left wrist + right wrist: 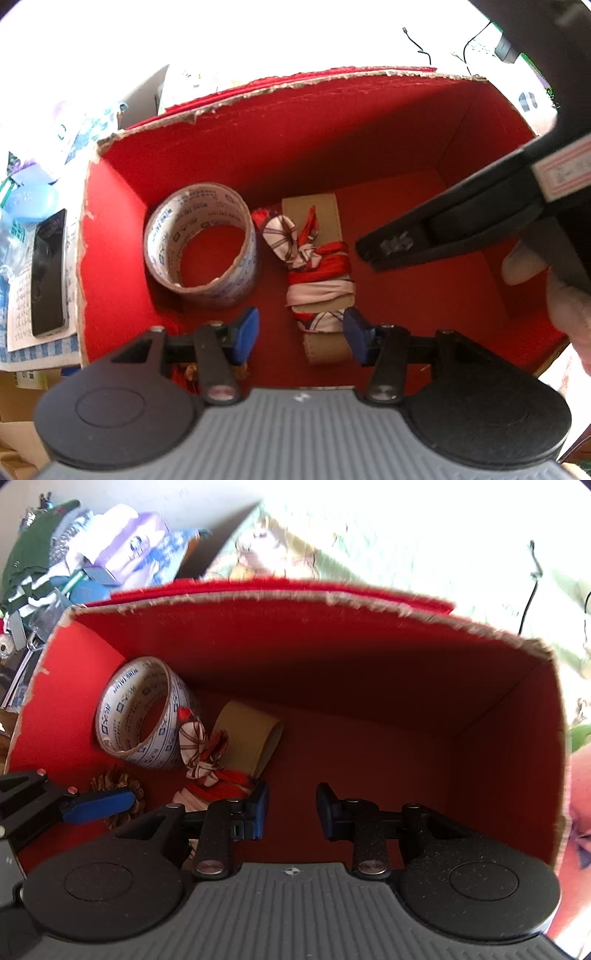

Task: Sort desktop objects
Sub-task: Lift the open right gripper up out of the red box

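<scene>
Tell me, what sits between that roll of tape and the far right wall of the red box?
The knotted scarf on its tan card, right beside the tape roll; beyond it bare red floor, with the right tool hovering above, in the left wrist view.

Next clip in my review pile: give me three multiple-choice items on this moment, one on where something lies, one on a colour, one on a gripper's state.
1. Where does the tape roll lie?
A. inside the red box
B. on the phone
C. between the jaws

2. What colour are the left gripper pads?
A. yellow
B. blue
C. white

3. What is the right gripper doing?
A. clamping the tape roll
B. clamping the scarf bundle
C. open, holding nothing

A: the roll rests on the box floor by the left wall.
B: both pads show blue.
C: its jaws stand apart over bare red floor, beside the scarf bundle.
</scene>
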`<state>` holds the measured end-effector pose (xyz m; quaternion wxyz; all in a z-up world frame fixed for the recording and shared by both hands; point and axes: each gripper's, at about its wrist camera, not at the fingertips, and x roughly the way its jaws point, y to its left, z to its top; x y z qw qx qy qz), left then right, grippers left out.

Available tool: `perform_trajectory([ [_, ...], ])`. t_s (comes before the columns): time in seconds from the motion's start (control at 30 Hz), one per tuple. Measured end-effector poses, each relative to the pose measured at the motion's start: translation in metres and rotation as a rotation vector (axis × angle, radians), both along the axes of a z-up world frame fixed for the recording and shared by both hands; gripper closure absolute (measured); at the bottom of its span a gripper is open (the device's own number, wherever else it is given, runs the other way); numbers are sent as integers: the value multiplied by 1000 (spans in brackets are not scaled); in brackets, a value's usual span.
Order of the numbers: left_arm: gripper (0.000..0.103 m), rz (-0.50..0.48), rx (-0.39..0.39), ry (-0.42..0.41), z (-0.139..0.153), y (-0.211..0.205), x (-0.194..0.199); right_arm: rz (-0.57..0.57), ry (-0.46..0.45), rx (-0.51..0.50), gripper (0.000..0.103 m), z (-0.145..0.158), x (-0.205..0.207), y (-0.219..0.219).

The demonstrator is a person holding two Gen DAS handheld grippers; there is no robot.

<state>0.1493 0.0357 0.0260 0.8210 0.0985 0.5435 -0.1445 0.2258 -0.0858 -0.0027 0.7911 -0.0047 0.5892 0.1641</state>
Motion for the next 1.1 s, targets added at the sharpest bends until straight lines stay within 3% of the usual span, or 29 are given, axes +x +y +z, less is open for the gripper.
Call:
perform_trajectory([
  [0.17, 48, 1, -4, -2, -14, -1, -2, 38, 52, 51, 70, -6, 8, 13],
  [0.23, 47, -1, -7, -1, -14, -1, -1, 62, 55, 117, 71, -6, 8, 16],
  [0.3, 46, -2, -6, -3, -14, -1, -1, 77, 41, 119, 71, -5, 7, 19],
  [0.4, 46, -2, -2, -7, -15, -1, 0, 39, 32, 102, 69, -7, 10, 16],
  [0.67, 44, 1, 7, -11, -17, -1, 3, -130, -5, 179, 70, -9, 15, -11],
  [1.1, 42, 8, 41, -20, -10, -8, 1, -167, -38, 210, 70, -12, 12, -20],
])
